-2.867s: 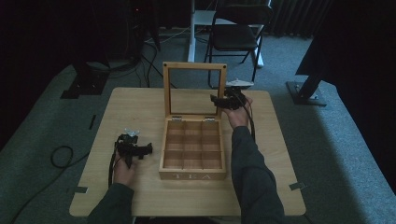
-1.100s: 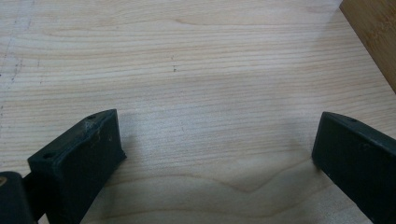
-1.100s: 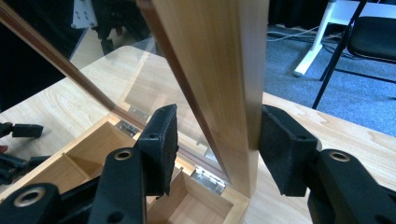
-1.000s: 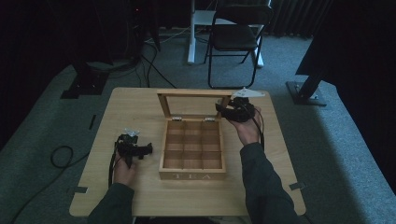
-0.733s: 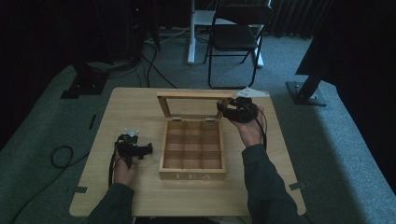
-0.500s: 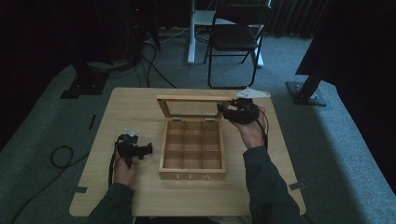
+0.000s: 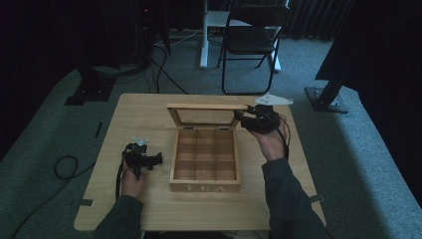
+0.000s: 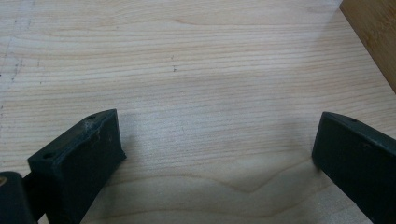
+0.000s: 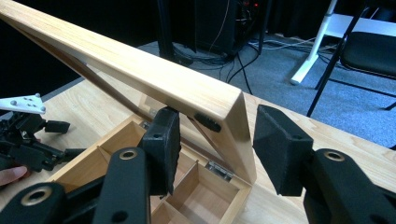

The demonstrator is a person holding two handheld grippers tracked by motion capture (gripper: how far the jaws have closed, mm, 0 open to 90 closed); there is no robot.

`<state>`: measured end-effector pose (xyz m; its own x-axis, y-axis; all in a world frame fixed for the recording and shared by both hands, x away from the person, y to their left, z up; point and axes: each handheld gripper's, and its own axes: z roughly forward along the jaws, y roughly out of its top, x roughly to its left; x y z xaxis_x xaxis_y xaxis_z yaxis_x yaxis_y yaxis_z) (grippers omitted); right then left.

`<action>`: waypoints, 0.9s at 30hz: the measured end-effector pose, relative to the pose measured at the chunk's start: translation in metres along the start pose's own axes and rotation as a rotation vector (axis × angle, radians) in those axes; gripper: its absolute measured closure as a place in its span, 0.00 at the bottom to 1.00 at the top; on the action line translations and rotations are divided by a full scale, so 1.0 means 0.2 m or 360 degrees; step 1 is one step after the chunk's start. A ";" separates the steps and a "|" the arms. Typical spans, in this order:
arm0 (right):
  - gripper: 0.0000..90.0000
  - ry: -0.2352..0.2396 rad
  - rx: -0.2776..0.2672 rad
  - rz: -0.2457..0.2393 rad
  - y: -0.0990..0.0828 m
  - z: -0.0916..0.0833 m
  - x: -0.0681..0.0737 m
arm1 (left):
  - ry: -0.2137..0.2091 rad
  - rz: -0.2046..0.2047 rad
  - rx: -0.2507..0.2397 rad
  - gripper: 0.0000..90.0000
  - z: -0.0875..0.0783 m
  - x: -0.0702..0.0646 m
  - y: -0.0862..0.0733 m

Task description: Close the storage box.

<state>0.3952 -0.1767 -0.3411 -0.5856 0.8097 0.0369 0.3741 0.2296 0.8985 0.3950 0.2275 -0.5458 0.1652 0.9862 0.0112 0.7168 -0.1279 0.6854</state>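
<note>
From above, one wooden tea box stands at the middle of the worktop, its front wall lettered TEA and its inside split into nine compartments, three rows of three. Its lid leans back past upright on the hinges at the far edge of the box, and the right tool sits at the lid's right-hand corner. The right gripper view shows what the high view cannot: the lid's corner stands between the two black jaws of the right tool, the left jaw on the inner face of the frame beside a small dark catch, the right jaw on the outer side with a sliver of gap still showing. These jaws have just been closing on the frame, but whether both pads press on it I cannot tell. That view also brings in one metal hinge at the box's back wall and, farther off, the left tool. In the high view the left tool rests on the worktop to the left of the box, well apart from it. The left gripper view looks down on bare wood grain with the left tool spread wide, nothing between its jaws, and a corner of the box at the upper right. Two tools, two hands, one folding chair beyond the worktop.
</note>
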 end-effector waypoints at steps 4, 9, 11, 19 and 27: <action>0.56 -0.0001 0.0010 -0.0003 0.00 0.00 0.01 | 0.0000 0.0001 0.0000 0.02 0.00 0.00 0.00; 0.56 -0.0008 0.0022 -0.0010 -0.01 -0.01 0.02 | 0.0001 0.0002 -0.0001 0.02 0.00 0.00 0.00; 0.56 -0.0004 0.0028 -0.0013 -0.02 -0.02 0.02 | 0.0001 -0.0002 -0.0004 0.02 0.00 0.00 0.00; 0.56 0.0002 0.0030 -0.0021 -0.05 -0.03 0.04 | 0.0000 0.0000 -0.0001 0.02 0.00 0.00 0.00; 0.55 0.0010 0.0030 -0.0019 -0.07 -0.04 0.05 | 0.0000 -0.0005 -0.0004 0.02 0.00 0.00 0.00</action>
<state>0.3777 -0.1755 -0.3507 -0.5948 0.8034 0.0290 0.3805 0.2495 0.8905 0.3950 0.2273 -0.5460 0.1632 0.9865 0.0091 0.7158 -0.1248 0.6871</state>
